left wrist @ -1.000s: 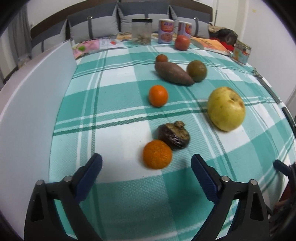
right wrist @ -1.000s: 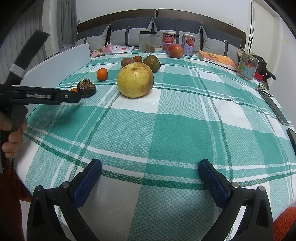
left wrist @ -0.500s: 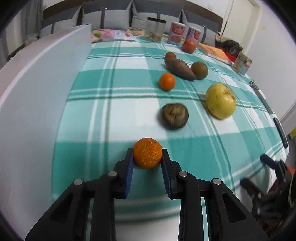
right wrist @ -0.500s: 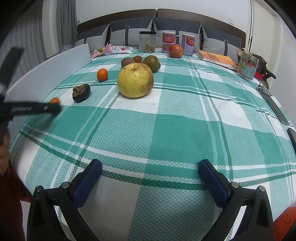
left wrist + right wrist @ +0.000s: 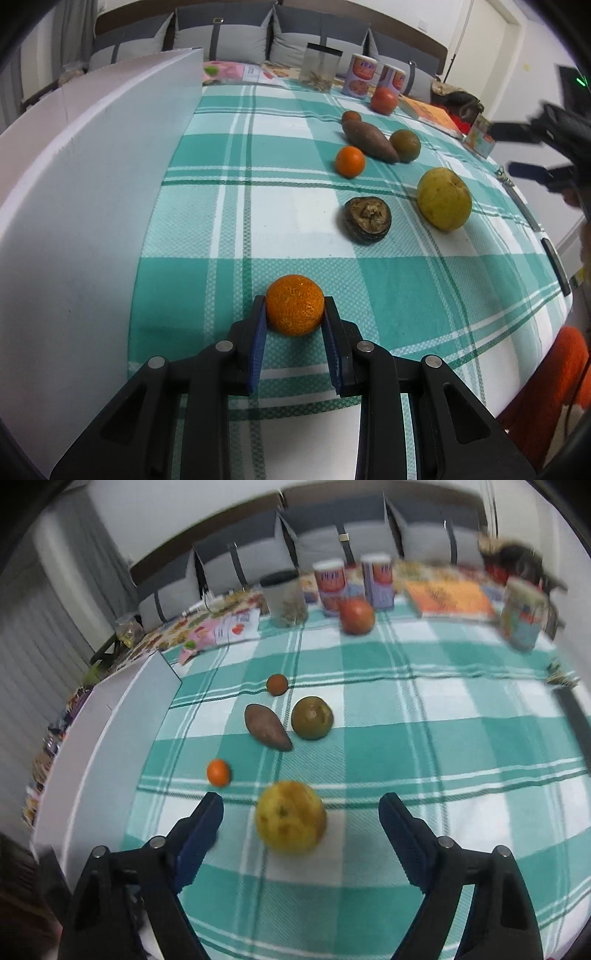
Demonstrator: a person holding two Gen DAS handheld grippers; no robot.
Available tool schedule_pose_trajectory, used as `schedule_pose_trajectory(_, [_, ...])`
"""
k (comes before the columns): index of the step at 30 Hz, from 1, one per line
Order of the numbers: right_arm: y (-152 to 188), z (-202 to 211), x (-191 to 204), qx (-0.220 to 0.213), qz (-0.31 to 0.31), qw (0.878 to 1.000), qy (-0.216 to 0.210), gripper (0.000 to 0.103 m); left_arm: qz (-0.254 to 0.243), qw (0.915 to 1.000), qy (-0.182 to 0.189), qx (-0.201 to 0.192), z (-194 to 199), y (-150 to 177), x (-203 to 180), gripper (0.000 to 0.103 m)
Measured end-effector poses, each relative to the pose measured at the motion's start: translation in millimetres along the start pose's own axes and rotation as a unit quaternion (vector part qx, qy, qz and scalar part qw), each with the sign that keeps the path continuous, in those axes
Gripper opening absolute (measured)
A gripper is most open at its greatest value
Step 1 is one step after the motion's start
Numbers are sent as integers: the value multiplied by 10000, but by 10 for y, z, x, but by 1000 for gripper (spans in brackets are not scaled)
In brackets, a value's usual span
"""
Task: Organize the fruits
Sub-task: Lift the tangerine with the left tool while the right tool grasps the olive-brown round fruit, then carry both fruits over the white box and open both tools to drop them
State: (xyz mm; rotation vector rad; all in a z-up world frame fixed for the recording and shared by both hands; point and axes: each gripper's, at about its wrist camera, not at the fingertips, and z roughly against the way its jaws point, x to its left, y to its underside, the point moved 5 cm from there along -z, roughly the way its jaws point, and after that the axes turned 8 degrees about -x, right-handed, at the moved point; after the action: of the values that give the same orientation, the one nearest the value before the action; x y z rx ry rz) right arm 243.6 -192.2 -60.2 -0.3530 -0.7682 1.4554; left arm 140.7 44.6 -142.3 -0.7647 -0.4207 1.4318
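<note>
Left gripper [image 5: 294, 314] now clamped on the rough round orange mandarin [image 5: 294, 309], carried off toward the white board [image 5: 85, 206] at the counter's left edge. Right gripper [image 5: 301, 808], jaws wide, newly poised over the big yellow pear-like fruit [image 5: 291, 821]: sorting well started.

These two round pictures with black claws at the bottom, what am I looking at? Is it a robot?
No robot: a person holds a two-finger gripper in each hand, and each carries a wide-angle camera looking along its fingers. One picture is from the left gripper, which is closed on an orange. The other, blurred, is from the right gripper, open around a big yellow fruit without touching it. On the green checked tablecloth also lie a small orange, a sweet potato, a greenish fruit and a dark shrivelled fruit.
</note>
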Motion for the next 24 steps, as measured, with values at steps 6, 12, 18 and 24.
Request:
schedule_pose_trajectory(6, [-333, -536, -97, 459, -21, 9986, 260, 84, -32, 10000, 58, 17, -13, 13, -42, 28])
schedule_pose_trajectory(12, [-435, -1120, -439, 919, -1614, 9825, -150, 77, -26, 10000, 62, 25, -23, 13, -49, 28])
schedule_pose_trajectory(18, [-417, -1526, -369, 1164, -1820, 9762, -172, 57, -69, 10000, 47, -9, -55, -4, -64, 28])
schedule_pose_trajectory(24, [-400, -1502, -417, 940, -1859, 9780, -143, 49, -69, 9999, 82, -29, -45, -11, -76, 28])
